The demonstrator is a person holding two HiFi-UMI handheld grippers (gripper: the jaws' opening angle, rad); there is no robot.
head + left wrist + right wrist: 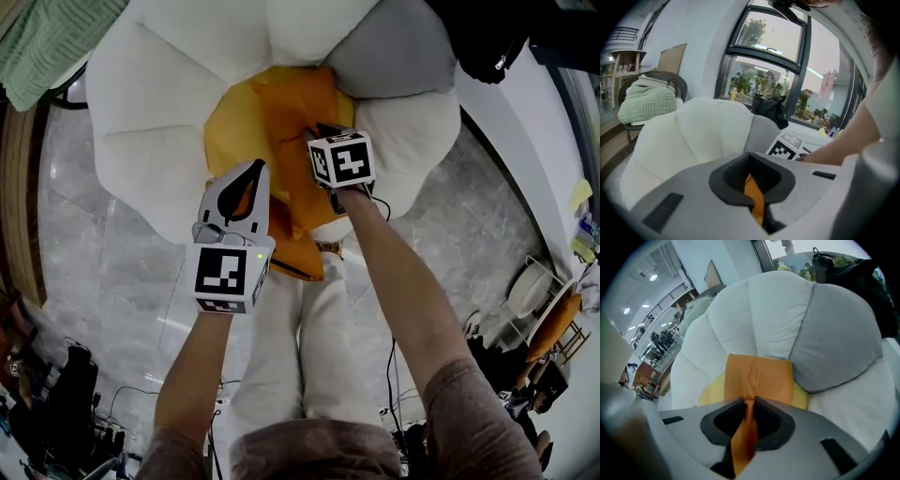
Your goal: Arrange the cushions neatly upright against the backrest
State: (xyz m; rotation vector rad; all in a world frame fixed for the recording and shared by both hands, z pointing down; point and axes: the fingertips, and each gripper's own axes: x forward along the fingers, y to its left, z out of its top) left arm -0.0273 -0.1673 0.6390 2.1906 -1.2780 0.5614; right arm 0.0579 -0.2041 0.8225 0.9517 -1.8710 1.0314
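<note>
An orange cushion (291, 112) lies on the yellow centre (225, 122) of a flower-shaped seat with white petals (169, 84) and one grey petal (394, 52). My left gripper (249, 178) is at the cushion's near edge, shut on a fold of orange fabric (753, 197). My right gripper (323, 136) sits just right of it, over the middle of the cushion. In the right gripper view the cushion (759, 376) rises toward the white and grey back petals, and the jaws (749, 404) pinch a ridge of its cover.
A green blanket (47, 37) lies on a wicker chair at the far left. A black bag (487, 37) rests behind the grey petal by the window sill. The person's white-trousered legs (281, 347) stand on marble floor (94, 262). Cables and gear (66, 412) clutter the lower left.
</note>
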